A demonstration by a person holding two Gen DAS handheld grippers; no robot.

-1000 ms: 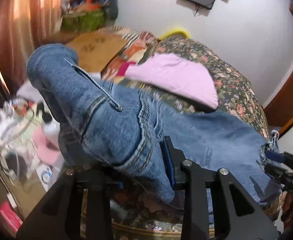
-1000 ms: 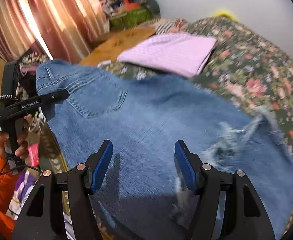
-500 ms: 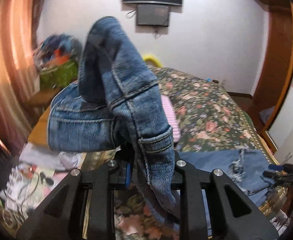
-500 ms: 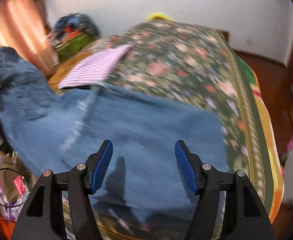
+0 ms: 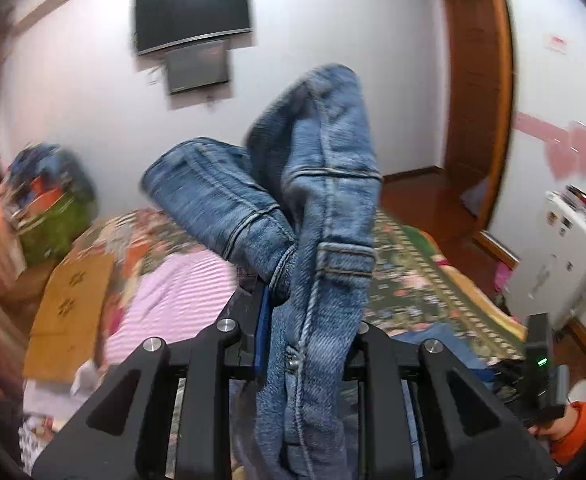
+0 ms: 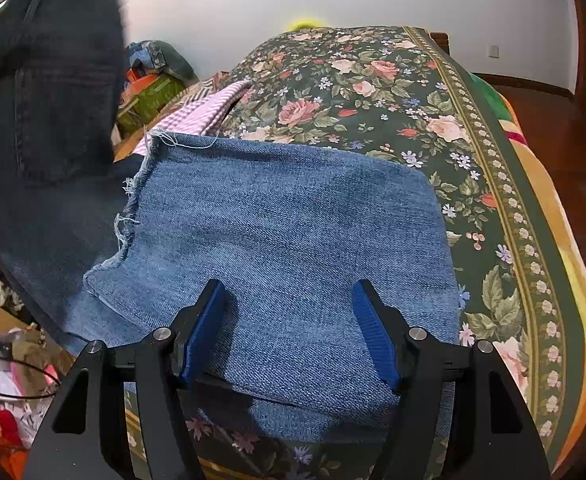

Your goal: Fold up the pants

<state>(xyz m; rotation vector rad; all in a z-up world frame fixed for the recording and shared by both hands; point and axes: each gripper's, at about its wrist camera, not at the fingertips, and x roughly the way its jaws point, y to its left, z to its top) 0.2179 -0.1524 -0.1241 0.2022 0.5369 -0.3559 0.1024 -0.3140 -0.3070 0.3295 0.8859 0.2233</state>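
The pants are blue jeans. My left gripper (image 5: 305, 320) is shut on their waistband (image 5: 317, 200) and holds it up in the air, bunched and drooping over the jaws. In the right wrist view the leg end of the jeans (image 6: 293, 232) lies flat on the floral bedspread (image 6: 373, 80), frayed hem at the far left. The lifted waist part (image 6: 53, 100) hangs dark at the left. My right gripper (image 6: 289, 328) is open and empty, just above the leg fabric near the bed's front edge.
A pink striped cloth (image 5: 173, 300) lies on the bed beyond the jeans; it also shows in the right wrist view (image 6: 213, 104). A brown board (image 5: 69, 300) lies to its left. Clutter sits on the floor at the left. A TV (image 5: 191, 12) hangs on the far wall.
My left gripper has lifted the waistband higher and swung it up over the bed. The right gripper stayed open while the leg end settled flat under it.
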